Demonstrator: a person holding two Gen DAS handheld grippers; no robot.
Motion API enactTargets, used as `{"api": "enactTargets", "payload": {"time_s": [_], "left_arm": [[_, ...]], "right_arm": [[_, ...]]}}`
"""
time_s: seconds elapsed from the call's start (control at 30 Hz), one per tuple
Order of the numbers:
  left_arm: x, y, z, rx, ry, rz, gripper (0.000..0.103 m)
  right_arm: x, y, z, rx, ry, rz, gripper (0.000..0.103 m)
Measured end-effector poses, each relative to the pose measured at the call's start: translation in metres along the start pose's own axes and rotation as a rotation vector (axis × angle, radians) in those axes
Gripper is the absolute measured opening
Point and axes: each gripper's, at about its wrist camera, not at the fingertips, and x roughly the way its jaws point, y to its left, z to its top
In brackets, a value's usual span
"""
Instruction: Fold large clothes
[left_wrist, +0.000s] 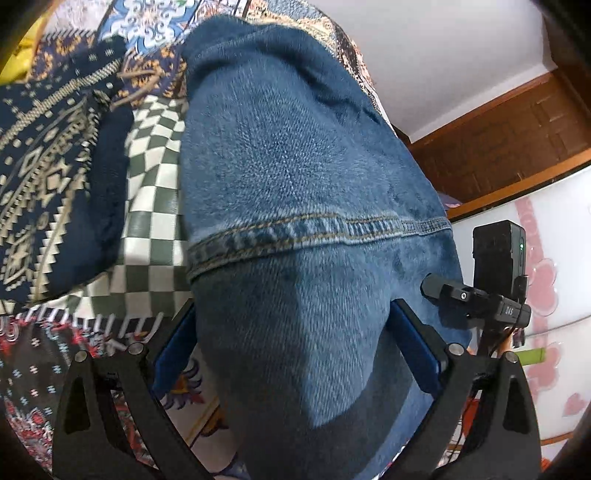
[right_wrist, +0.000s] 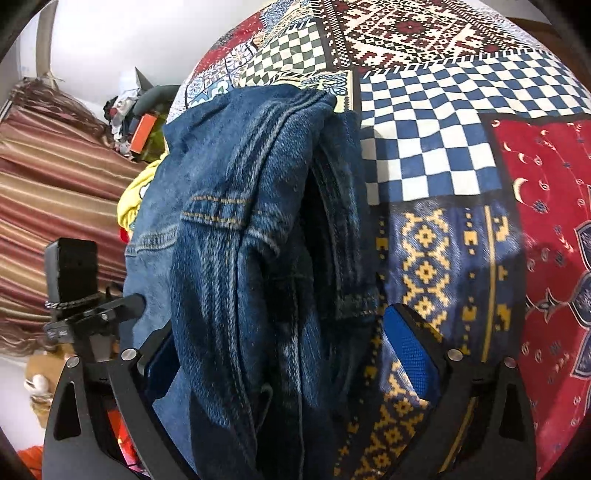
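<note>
Blue jeans (left_wrist: 288, 184) fill the middle of the left wrist view, with a stitched seam running across them. My left gripper (left_wrist: 291, 332) stands wide around a thick bundle of the denim, which lies between its blue pads (left_wrist: 413, 347). In the right wrist view the folded jeans (right_wrist: 251, 229) hang in layers, and my right gripper (right_wrist: 280, 350) likewise has the denim bundle between its pads (right_wrist: 406, 343). Whether either gripper presses on the cloth is unclear. The other gripper shows at the right edge of the left wrist view (left_wrist: 480, 299) and at the left edge of the right wrist view (right_wrist: 85, 310).
A patchwork bedspread (right_wrist: 436, 147) with checkered, red and navy panels lies under the jeans. A navy patterned cloth (left_wrist: 48, 177) lies at the left. Yellow clothing (right_wrist: 136, 192) and clutter (right_wrist: 129, 114) sit beyond the bed, by striped curtains (right_wrist: 55, 177). A wooden door (left_wrist: 498, 140) stands behind.
</note>
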Motion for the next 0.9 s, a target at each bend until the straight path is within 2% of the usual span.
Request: {"api": "enactTargets", "payload": {"time_s": [0.2,0.27,0.33,0.37,0.5,0.53,0.63,0.8,0.9], "left_arm": [[0.012,0.004,0.009,-0.062,0.031,-0.050,0.097],[0.013,0.005,0.010,-0.066,0.034,-0.053,0.095],[0.011,0.003,0.009,-0.049,0.028,-0.045,0.088],[0.009,0.001,0.007,-0.038,0.023,-0.043,0.086],[-0.003,-0.010,-0.001,0.000,0.002,-0.035,0.067],[-0.010,-0.010,-0.007,0.008,-0.003,-0.032,0.063],[-0.029,-0.019,-0.011,0.036,-0.029,-0.031,0.056],[-0.085,-0.022,-0.005,0.062,-0.115,-0.056,0.054],[-0.125,-0.021,0.001,0.084,-0.176,-0.046,0.054]], "right_arm": [[-0.001,0.005,0.001,-0.003,0.008,0.002,0.099],[-0.001,0.005,0.000,0.003,0.011,0.013,0.091],[-0.004,0.006,0.000,0.017,0.013,0.029,0.078],[-0.004,0.006,0.002,0.020,0.011,0.026,0.075],[-0.008,0.026,0.000,-0.006,-0.002,-0.023,0.054],[-0.009,0.031,0.001,-0.013,-0.006,-0.034,0.048],[-0.013,0.052,0.003,-0.039,-0.027,-0.078,0.040],[-0.024,0.097,0.011,-0.085,-0.073,-0.074,0.038],[-0.027,0.132,0.020,-0.139,-0.122,-0.058,0.038]]}}
